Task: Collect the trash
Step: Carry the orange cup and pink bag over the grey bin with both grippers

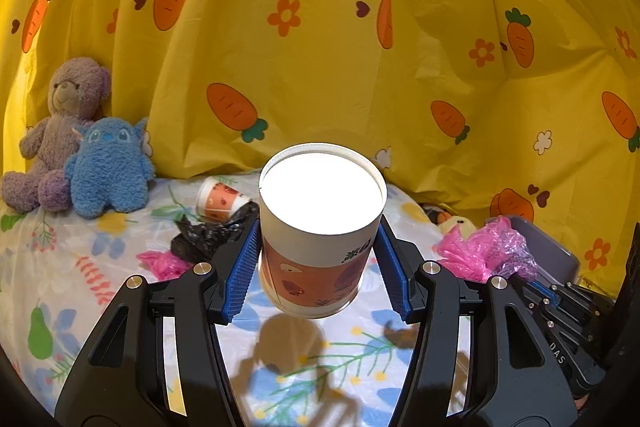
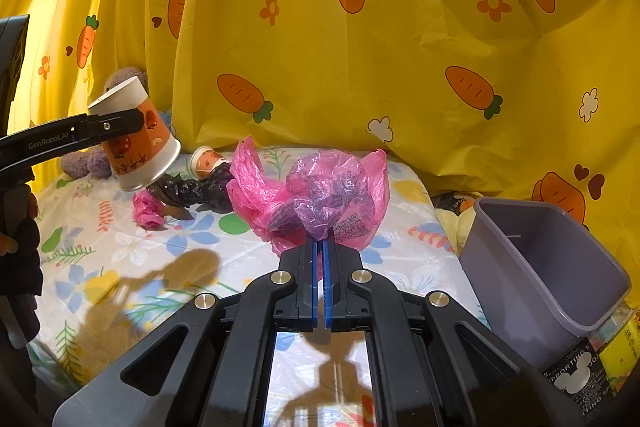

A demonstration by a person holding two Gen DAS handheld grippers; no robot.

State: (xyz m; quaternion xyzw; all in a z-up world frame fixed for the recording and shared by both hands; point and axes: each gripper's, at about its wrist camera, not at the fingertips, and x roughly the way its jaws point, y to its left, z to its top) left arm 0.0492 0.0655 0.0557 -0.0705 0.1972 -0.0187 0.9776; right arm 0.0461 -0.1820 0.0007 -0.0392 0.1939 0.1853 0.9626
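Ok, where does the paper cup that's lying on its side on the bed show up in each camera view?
Left wrist view: the tipped paper cup lies left of centre, behind the held cup, resting against the black bag.
Right wrist view: it appears small, left of centre, behind the black bag.
Shared landmark: the black bag just in front of it.

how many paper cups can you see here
2: one paper cup held off the bed in the left gripper, another cup lying beside the black bag. More may be hidden.
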